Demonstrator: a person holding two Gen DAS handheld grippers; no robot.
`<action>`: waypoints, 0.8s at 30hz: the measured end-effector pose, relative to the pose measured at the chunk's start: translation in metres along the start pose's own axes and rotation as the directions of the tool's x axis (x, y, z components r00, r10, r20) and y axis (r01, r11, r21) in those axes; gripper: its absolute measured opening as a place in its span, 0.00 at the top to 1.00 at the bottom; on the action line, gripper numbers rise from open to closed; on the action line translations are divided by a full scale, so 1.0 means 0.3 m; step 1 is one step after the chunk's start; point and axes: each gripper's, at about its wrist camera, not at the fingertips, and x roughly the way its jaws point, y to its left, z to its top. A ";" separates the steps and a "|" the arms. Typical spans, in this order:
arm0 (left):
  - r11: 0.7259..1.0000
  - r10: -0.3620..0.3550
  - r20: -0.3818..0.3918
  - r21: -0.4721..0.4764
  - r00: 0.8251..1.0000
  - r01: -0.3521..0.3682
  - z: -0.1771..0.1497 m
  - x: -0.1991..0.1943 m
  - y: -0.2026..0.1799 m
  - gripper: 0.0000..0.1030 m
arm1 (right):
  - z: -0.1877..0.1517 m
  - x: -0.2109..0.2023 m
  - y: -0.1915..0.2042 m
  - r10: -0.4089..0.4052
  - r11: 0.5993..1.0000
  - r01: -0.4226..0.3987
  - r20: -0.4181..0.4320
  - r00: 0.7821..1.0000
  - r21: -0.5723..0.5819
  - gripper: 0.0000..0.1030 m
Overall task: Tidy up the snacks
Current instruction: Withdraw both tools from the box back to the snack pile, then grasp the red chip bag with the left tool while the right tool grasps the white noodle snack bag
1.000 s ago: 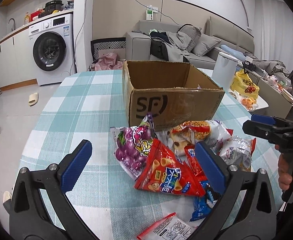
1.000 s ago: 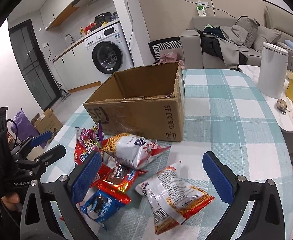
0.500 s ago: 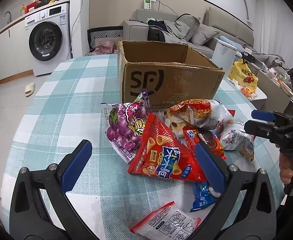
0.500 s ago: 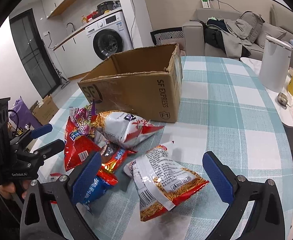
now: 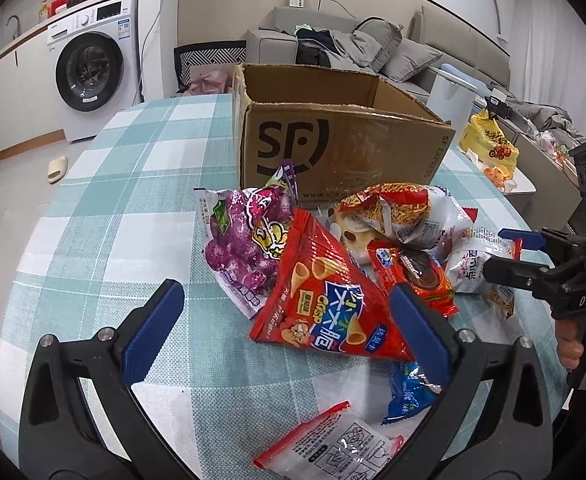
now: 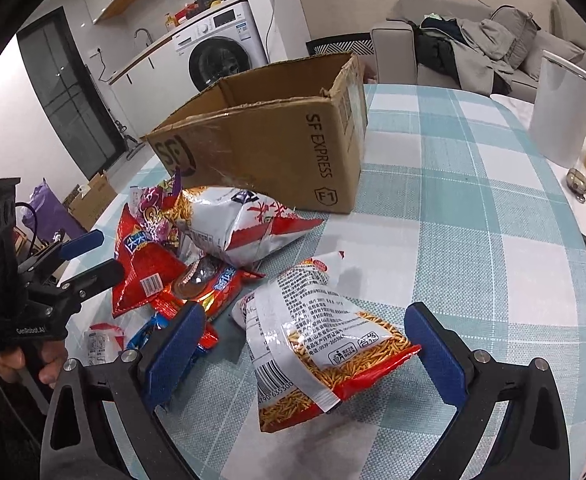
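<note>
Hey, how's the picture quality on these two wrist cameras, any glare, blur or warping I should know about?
Left wrist view: sharp, but fisheye bends the table edge and blackens the corners; glare streaks the red cone-snack bag. Right wrist view: same barrel warp; the cardboard box bulges, and highlights wash out print on the noodle-snack bag. Both grippers' blue pads look crisp.

Glossy crinkled foil is being shown on snack bags (image 5: 325, 304), matt rough cardboard w/ shiny tape on box (image 5: 345, 152), woven cloth on table (image 5: 133, 200).
</note>
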 end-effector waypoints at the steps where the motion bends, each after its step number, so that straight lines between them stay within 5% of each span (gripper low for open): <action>1: 1.000 -0.001 -0.001 0.002 1.000 0.001 -0.001 0.003 -0.001 0.01 | -0.002 0.000 0.002 0.004 1.000 -0.004 -0.003 1.000 -0.003 0.02; 20: 0.999 -0.028 -0.055 0.026 0.998 0.029 -0.008 0.083 -0.029 0.01 | -0.032 0.012 0.004 0.018 0.999 -0.020 -0.044 0.999 -0.039 0.20; 24: 0.998 -0.053 -0.069 0.021 0.996 0.054 -0.015 0.098 -0.026 0.08 | -0.037 0.031 0.007 0.022 0.999 -0.024 -0.057 0.998 -0.041 0.22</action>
